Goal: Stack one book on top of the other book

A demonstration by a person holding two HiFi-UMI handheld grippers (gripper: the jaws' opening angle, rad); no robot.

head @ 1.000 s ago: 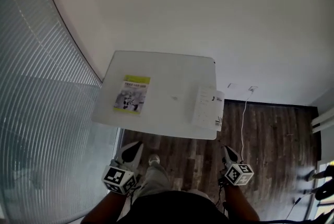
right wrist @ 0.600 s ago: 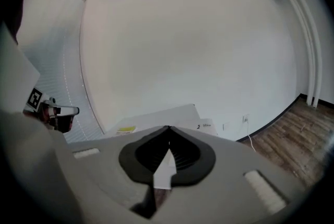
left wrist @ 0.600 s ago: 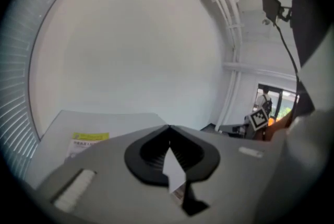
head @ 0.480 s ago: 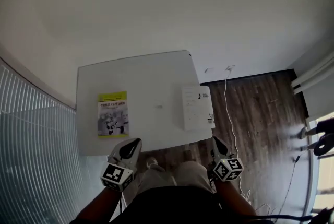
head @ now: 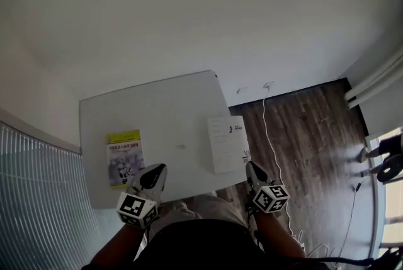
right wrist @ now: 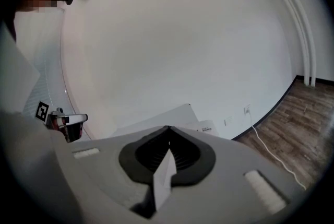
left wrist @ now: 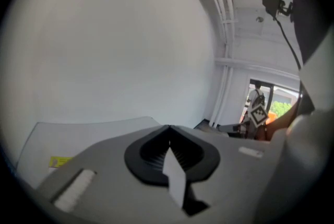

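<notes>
Now nearer the table (head: 165,110), left gripper (head: 158,169), right gripper (head: 251,166), both closed

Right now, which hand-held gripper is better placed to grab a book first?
Right, probably: the right hand-held gripper, shut, points at the white book, which seems to overhang the table edge; the yellow book lies fully on it.

Flat, apart: yellow-topped book (head: 124,157), white book (head: 227,143).

even, soft daylight; white wall (head: 189,4) washed pale, faint shadows, slightly soft focus; gripper views bend strongly, dark at edges.
</notes>
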